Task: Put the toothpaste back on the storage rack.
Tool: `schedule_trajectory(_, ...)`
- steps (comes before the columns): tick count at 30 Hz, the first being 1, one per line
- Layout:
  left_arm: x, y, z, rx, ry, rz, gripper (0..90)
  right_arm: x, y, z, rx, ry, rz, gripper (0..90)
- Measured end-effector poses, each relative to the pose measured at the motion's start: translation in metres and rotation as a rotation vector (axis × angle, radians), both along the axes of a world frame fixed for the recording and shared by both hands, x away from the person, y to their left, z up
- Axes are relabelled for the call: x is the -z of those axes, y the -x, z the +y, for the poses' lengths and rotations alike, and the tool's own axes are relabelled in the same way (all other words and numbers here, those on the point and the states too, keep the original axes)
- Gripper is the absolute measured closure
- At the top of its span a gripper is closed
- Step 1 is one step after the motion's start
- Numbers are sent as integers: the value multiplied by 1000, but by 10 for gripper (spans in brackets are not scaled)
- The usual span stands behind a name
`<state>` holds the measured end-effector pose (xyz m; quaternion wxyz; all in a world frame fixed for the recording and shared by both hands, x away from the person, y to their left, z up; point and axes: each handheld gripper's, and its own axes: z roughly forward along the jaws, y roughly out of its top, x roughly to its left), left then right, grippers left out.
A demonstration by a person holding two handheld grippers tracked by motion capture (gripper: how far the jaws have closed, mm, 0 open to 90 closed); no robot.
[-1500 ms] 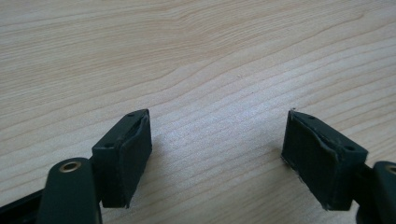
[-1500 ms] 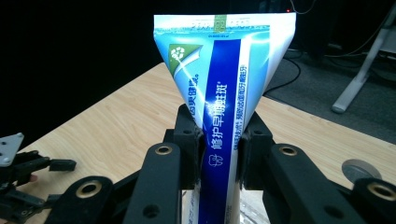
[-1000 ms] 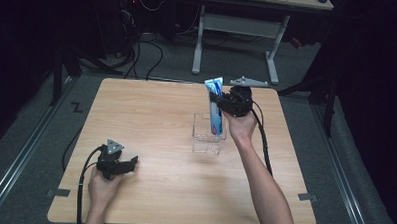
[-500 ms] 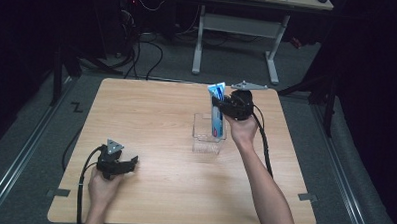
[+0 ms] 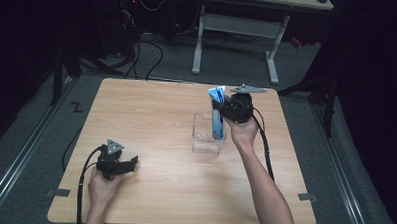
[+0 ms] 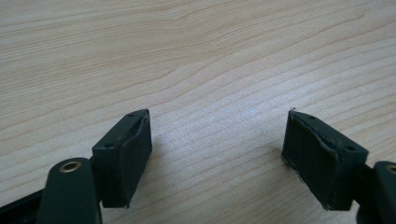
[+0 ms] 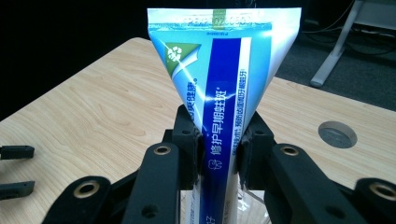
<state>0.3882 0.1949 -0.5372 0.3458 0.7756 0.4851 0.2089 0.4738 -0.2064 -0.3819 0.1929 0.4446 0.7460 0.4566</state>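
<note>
Gripping the toothpaste tube (image 5: 217, 115) upright, crimped end up, your right gripper (image 5: 220, 113) has its jaws clamped on the tube's sides, holding its lower end inside the clear plastic container (image 5: 206, 142) near the middle of the wooden table (image 5: 151, 115). Your left gripper (image 5: 129, 164) rests low over bare wood near the table's front left, jaws wide apart with nothing between them.

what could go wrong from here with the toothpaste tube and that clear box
1. The right gripper pinches the toothpaste tube upright over the clear box; the box looks light, so a nudge from the tube might tip or slide it.
2. The jaws clamp the tube's soft body, so it could buckle or slip.
3. The left gripper rests open on the table, apart from the box, so nothing steadies it.
</note>
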Motion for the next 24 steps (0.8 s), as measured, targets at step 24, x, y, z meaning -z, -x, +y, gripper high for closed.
schedule_trajectory(24,0,0,0,0,0,0,241,16,4,-3,-15,4,34,720)
